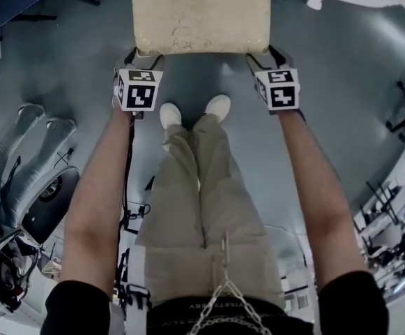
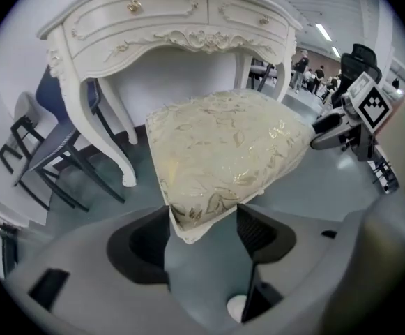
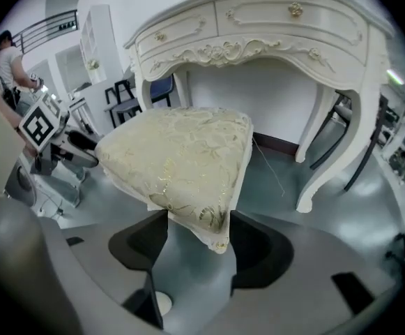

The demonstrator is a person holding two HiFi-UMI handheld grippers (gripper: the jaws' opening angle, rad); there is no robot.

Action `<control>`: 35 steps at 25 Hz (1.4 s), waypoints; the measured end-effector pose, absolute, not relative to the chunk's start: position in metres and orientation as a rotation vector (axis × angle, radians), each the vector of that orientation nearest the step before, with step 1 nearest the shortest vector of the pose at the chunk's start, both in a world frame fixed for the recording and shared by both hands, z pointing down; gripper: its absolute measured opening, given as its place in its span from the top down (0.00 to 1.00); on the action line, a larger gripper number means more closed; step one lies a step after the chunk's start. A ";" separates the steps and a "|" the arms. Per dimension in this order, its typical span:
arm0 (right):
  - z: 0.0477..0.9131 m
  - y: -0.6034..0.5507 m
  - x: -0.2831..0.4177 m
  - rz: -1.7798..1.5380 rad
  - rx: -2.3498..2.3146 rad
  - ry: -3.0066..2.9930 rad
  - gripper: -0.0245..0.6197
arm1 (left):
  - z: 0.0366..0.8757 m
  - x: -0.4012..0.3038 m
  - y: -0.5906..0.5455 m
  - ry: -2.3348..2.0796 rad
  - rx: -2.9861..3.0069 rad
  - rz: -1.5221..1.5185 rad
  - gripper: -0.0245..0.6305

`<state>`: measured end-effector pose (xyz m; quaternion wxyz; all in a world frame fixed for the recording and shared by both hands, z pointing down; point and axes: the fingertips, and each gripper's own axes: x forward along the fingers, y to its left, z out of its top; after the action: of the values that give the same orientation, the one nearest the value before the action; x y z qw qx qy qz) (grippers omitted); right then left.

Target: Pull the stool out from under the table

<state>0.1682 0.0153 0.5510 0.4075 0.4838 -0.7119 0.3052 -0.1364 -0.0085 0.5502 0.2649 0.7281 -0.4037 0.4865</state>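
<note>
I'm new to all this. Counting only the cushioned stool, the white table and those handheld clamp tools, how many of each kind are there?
Stool: 1
Table: 1
Grippers: 2, the left gripper and the right gripper
Total: 4

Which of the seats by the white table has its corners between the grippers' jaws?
The cream stool with the gold-patterned cushion; the dark-legged chairs stand apart beside the table.

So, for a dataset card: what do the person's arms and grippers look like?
The left gripper and right gripper have grey bodies with black pads, each carrying a white cube with black square markers. Short black sleeves; forearms bare, a black cable beside the left one.
</note>
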 end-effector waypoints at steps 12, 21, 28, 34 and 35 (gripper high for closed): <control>0.344 0.038 0.120 0.536 1.706 -2.079 0.96 | 0.322 -0.145 -0.003 -1.498 2.277 0.703 0.96; 0.193 0.054 0.065 0.281 1.811 -2.230 0.96 | 0.154 -0.136 0.010 -1.480 2.562 0.394 0.96; 0.165 0.062 0.056 0.235 1.851 -2.240 0.96 | 0.142 -0.139 0.015 -1.496 2.605 0.420 0.96; 0.164 0.067 0.066 0.230 1.845 -2.245 0.96 | 0.142 -0.116 0.017 -1.460 2.672 0.442 0.96; 0.166 0.065 0.065 0.257 1.848 -2.246 0.96 | 0.143 -0.114 0.014 -1.459 2.672 0.443 0.96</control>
<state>0.0654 0.0653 0.1661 0.1106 0.6290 -0.7645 0.0876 -0.1136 0.0140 0.1427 0.0325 0.8682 -0.4739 0.1439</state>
